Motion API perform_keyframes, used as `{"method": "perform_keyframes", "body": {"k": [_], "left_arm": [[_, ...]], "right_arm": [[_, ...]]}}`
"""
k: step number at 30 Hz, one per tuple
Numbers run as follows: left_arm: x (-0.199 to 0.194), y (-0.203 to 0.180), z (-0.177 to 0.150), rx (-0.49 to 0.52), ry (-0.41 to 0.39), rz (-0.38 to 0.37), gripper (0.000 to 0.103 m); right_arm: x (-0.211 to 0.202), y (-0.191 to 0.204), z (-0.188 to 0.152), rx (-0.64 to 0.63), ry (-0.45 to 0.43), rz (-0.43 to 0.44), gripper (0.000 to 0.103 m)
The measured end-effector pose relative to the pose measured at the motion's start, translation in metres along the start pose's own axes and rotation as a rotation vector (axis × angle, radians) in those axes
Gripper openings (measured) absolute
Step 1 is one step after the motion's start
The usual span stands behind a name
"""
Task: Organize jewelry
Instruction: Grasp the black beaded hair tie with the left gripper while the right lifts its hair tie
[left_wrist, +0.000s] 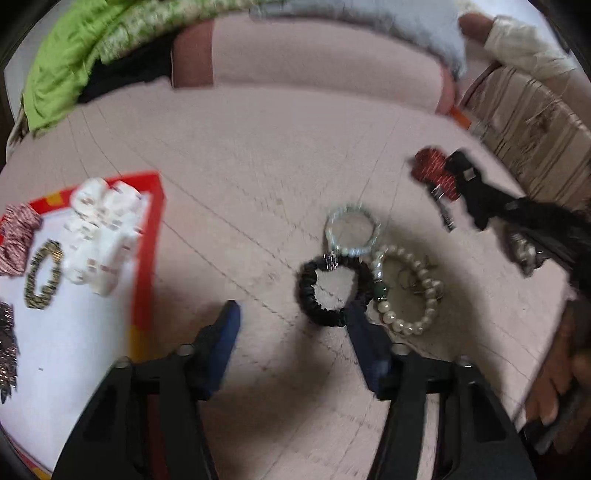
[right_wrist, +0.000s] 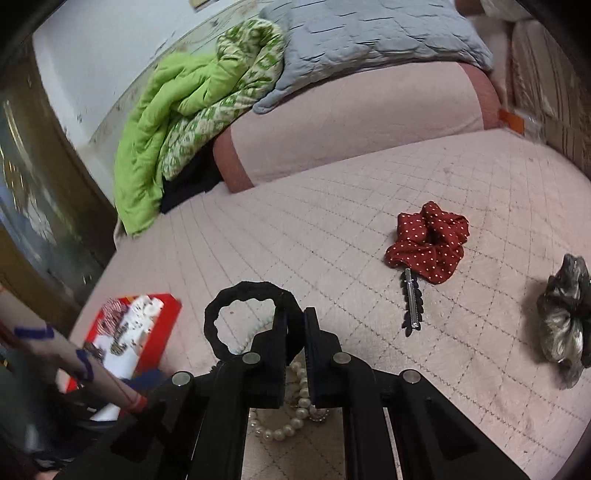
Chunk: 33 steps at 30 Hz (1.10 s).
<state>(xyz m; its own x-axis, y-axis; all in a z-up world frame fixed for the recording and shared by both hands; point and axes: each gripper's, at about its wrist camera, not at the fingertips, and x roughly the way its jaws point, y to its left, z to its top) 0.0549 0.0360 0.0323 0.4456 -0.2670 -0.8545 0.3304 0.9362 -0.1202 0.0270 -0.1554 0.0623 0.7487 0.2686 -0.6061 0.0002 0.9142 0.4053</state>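
My right gripper (right_wrist: 295, 317) is shut on a black headband ring (right_wrist: 236, 295) and holds it above the pink quilt; a pearl bracelet (right_wrist: 291, 413) lies below it. In the left wrist view my left gripper (left_wrist: 291, 314) is open, low over the quilt, with its right fingertip (left_wrist: 360, 317) at the edge of a black scrunchie (left_wrist: 314, 295). Beside the scrunchie lie a silver bead bracelet (left_wrist: 352, 230) and the pearl bracelet (left_wrist: 410, 291). A red-rimmed white tray (left_wrist: 147, 236) at the left holds white boxes (left_wrist: 99, 236), a patterned bracelet (left_wrist: 42, 275) and other pieces.
A red polka-dot scrunchie (right_wrist: 428, 240), a black hair clip (right_wrist: 412, 299) and a grey satin scrunchie (right_wrist: 565, 317) lie on the quilt at the right. A pink pillow (right_wrist: 351, 129), grey pillow (right_wrist: 369, 33) and green blanket (right_wrist: 177, 122) sit at the back.
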Motion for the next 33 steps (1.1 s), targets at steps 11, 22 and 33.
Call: {"method": "perform_keyframes", "body": {"k": [11,22,33], "left_arm": [[0.037,-0.015,0.042,0.047,0.270,0.107,0.039],[0.007,-0.020,0.017,0.024,0.003,0.056,0.006],[-0.103,-0.036,0.003,0.046,-0.380,0.084,0.006]], "right_arm": [[-0.008,-0.008,0.007,0.008,0.019,0.026,0.009],[-0.019,-0.007,0.006,-0.018,0.023,0.037,0.009],[-0.082,0.023,0.002,-0.077,-0.208,0.011,0.009]]}}
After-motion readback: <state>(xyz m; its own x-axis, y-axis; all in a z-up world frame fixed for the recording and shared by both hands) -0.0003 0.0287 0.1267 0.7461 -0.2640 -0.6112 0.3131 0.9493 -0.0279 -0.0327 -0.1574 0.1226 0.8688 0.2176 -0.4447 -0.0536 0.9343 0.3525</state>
